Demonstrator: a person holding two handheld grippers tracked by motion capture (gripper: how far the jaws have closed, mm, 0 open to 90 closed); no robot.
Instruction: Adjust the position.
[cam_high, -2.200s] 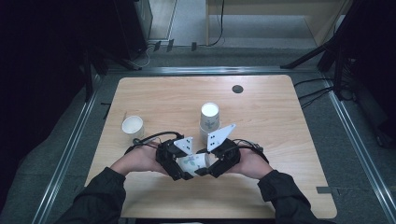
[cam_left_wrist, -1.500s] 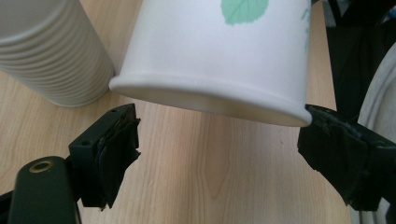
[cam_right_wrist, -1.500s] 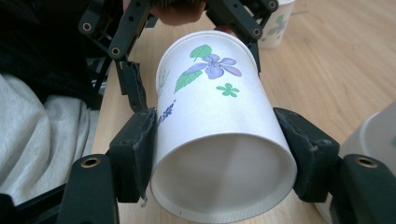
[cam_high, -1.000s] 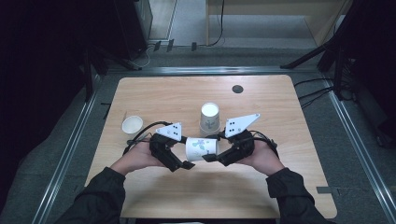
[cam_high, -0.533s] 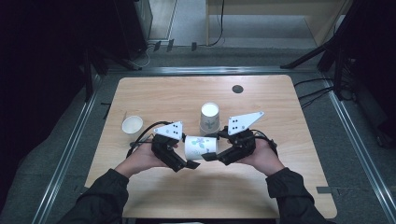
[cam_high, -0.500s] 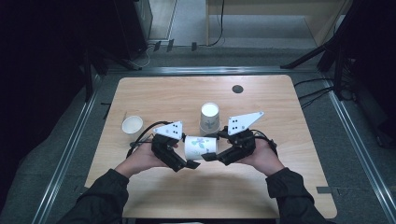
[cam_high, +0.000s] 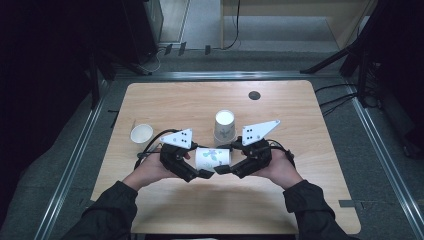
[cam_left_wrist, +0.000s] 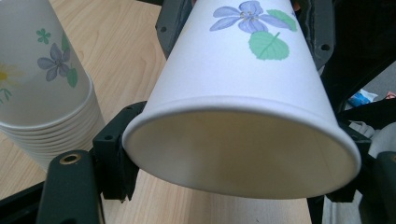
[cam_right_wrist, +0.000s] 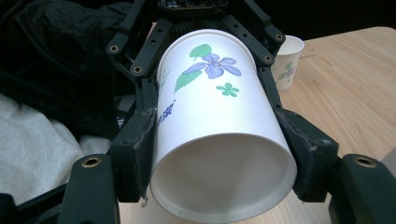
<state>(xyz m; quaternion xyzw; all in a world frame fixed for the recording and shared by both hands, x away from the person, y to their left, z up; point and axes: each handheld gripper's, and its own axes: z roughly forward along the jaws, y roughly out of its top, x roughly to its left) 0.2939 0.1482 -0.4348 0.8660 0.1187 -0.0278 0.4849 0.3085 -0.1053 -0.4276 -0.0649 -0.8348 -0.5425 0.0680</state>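
1. High view: a flowered paper cup (cam_high: 213, 158) lies on its side above the counter (cam_high: 300, 200), between the left claw (cam_high: 202, 173) and the right claw (cam_high: 224, 168)
2. The right claw is clenched on its base end
3. The left claw has just been closing around its open rim; the jaws now touch it
4. Beyond both claws stand the cup stack (cam_high: 224, 127) and a single cup (cam_high: 142, 133); placing this cup remains, I judge

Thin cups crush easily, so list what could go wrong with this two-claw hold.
1. The left claw has just been closing its jaws on the paper cup at its open rim and may buckle it.
2. Held sideways between it and the right claw, the cup could slip if they pull apart.
3. The cup stack close behind might get knocked.
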